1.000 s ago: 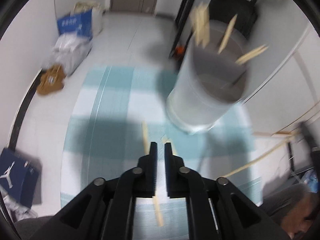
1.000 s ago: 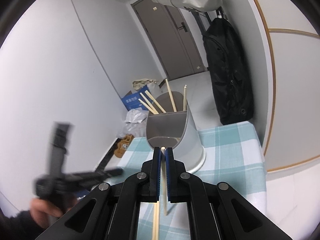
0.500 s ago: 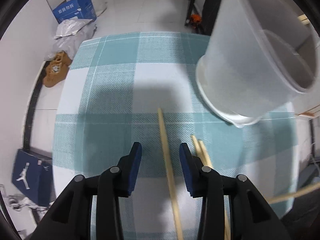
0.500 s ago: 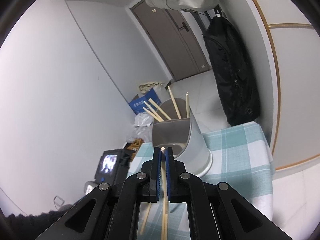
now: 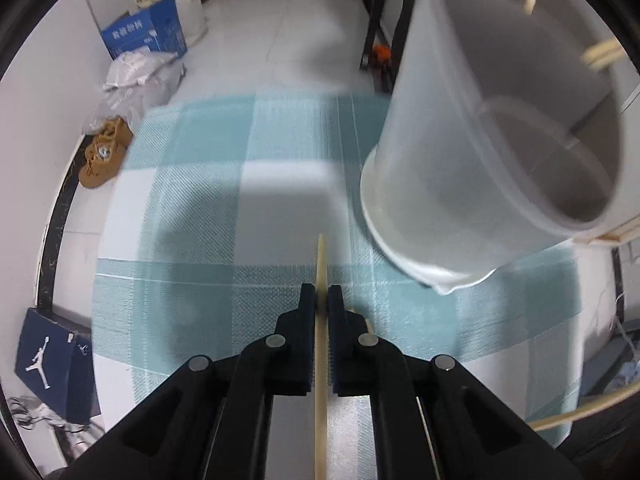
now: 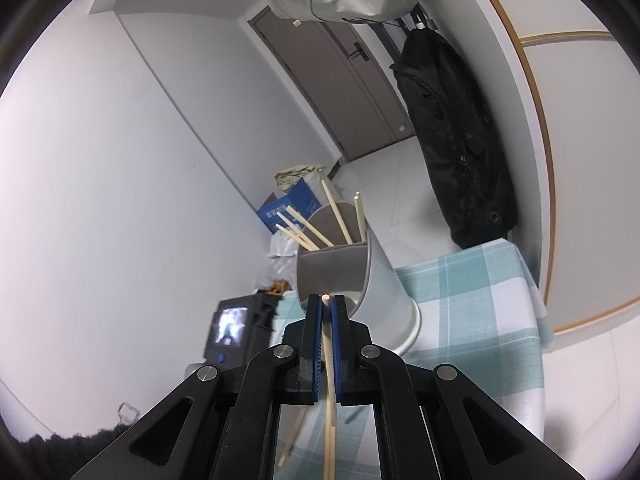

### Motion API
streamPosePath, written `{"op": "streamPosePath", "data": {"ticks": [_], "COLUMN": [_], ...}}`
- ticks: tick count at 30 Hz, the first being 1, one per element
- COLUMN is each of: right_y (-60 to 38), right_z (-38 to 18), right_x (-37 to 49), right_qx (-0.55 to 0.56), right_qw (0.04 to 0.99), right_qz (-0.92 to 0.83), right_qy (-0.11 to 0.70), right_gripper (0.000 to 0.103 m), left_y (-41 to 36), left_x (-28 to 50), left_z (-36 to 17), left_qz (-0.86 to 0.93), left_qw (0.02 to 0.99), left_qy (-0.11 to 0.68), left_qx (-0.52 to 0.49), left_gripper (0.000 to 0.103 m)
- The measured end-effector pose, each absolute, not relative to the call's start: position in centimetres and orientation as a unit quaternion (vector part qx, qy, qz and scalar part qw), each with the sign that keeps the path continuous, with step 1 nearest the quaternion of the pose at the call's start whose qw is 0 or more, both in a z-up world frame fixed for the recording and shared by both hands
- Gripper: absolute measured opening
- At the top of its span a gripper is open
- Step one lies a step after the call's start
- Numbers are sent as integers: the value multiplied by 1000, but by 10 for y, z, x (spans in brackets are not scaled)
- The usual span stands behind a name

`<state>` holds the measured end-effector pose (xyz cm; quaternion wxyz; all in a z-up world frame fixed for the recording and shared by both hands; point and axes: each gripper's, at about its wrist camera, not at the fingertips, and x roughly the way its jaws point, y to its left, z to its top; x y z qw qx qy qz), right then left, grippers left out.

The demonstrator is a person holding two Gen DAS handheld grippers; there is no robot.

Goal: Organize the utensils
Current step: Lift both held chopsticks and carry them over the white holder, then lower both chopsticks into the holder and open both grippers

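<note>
My left gripper (image 5: 321, 294) is shut on a pale wooden chopstick (image 5: 321, 256) lying on the teal checked tablecloth (image 5: 208, 240); its tip sticks out ahead of the fingers. A grey-white divided utensil holder (image 5: 472, 152) stands just right of it, with several chopsticks in its far compartment. My right gripper (image 6: 326, 306) is shut on another chopstick (image 6: 329, 380), held above the table with its tip just short of the holder (image 6: 376, 280). A loose chopstick (image 6: 294, 436) lies on the cloth below it.
The table edge runs along the left, with the floor below holding a blue box (image 5: 146, 34), plastic bags (image 5: 138, 78), brown shoes (image 5: 104, 152) and a navy bag (image 5: 50, 354). A black coat (image 6: 452, 140) hangs by the door. The left hand-held unit (image 6: 236, 328) shows left of the holder.
My left gripper opened, moved down over the chopstick on the cloth and has closed on it. My right gripper still holds its chopstick, nearly still, facing the holder.
</note>
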<state>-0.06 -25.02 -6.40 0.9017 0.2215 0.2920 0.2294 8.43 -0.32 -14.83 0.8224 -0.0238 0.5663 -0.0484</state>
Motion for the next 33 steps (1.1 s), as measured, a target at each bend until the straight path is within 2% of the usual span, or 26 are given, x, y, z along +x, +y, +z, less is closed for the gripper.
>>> {"op": "streamPosePath", "data": {"ticks": [8, 12, 20, 33], "right_y": [-246, -238, -221, -218], "right_z": [-65, -65, -68, -43], "right_x": [-5, -9, -19, -12], "right_qx": [215, 198, 154, 149], "right_qw": [903, 908, 917, 926], "right_qz": [231, 232, 230, 221], "right_qy": [290, 288, 286, 268], "right_gripper": [4, 4, 4, 4], "left_y": [12, 8, 10, -2], "left_x": [29, 6, 3, -3], "left_z": [-78, -60, -52, -3], "left_qz": [-60, -72, -90, -125], "left_qw": [897, 914, 921, 929], "left_qy": [433, 395, 375, 345], "left_qx": [-63, -61, -51, -32], "left_gripper": [2, 2, 2, 1]}}
